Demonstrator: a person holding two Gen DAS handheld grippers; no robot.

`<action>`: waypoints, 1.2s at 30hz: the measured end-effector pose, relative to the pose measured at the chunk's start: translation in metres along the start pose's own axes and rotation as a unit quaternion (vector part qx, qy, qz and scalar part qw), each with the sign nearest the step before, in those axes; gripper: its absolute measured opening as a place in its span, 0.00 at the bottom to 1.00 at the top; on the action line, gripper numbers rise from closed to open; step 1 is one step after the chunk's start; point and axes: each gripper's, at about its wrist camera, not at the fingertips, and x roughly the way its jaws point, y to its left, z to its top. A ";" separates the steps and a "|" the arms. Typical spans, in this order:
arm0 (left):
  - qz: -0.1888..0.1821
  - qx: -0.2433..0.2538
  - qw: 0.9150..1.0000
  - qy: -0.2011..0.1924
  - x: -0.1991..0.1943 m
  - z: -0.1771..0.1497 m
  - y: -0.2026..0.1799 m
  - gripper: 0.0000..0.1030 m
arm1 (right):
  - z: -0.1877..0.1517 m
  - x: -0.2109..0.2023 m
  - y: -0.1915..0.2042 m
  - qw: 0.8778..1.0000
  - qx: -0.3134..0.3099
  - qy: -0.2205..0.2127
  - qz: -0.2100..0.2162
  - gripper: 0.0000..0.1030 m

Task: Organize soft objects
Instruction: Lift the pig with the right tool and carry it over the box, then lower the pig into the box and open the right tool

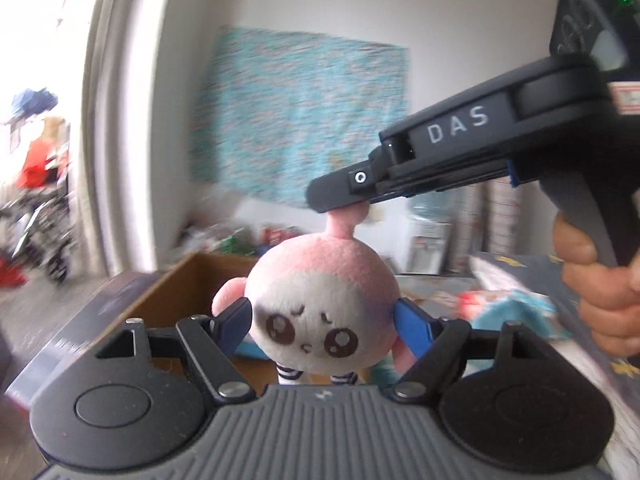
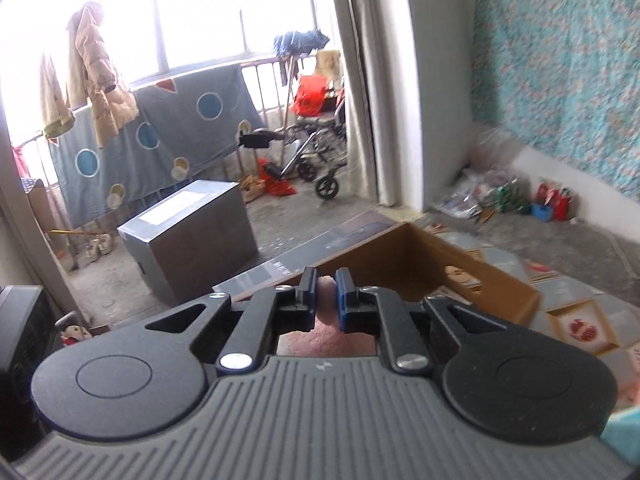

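— Both hand-held grippers meet on one plush doll (image 1: 324, 316), as we see it. Our right hand-held gripper (image 2: 325, 297) pinches the pink stalk on its head; our left hand-held gripper (image 1: 322, 326) stands wide, its blue pads flanking the round head.

— Do those pads press in? We cannot tell. The doll hangs above one open cardboard box (image 2: 432, 264); its body is cut off below two striped legs.

— Fuzzy pink on top, white face, stitched eyes. Behind, the patterned wall cloth (image 1: 296, 116) blurs, and a hand (image 1: 600, 280) grips the right handle, partly out of frame.
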 end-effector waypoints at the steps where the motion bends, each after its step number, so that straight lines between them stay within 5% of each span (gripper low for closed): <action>1: 0.012 -0.013 1.000 0.003 0.002 -0.001 0.012 0.77 | 0.006 0.020 -0.003 1.000 0.008 0.011 0.009 0.08; 11: 0.118 -0.083 0.989 0.020 0.017 0.003 0.101 0.77 | 0.036 0.217 -0.069 0.988 0.098 0.106 0.050 0.08; 18: 0.141 -0.109 0.984 0.033 0.026 0.003 0.125 0.77 | 0.027 0.308 -0.160 0.976 0.178 0.124 -0.010 0.08; 25: 0.133 -0.098 0.985 0.045 0.029 -0.012 0.128 0.77 | 0.012 0.325 -0.199 0.975 0.180 0.111 -0.067 0.10; 29: 0.128 -0.098 0.986 0.050 0.029 -0.013 0.127 0.77 | 0.007 0.327 -0.203 0.975 0.168 0.114 -0.094 0.22; 36: 0.122 -0.091 0.987 0.046 0.019 -0.010 0.120 0.77 | 0.018 0.264 -0.176 0.982 0.146 0.081 -0.087 0.37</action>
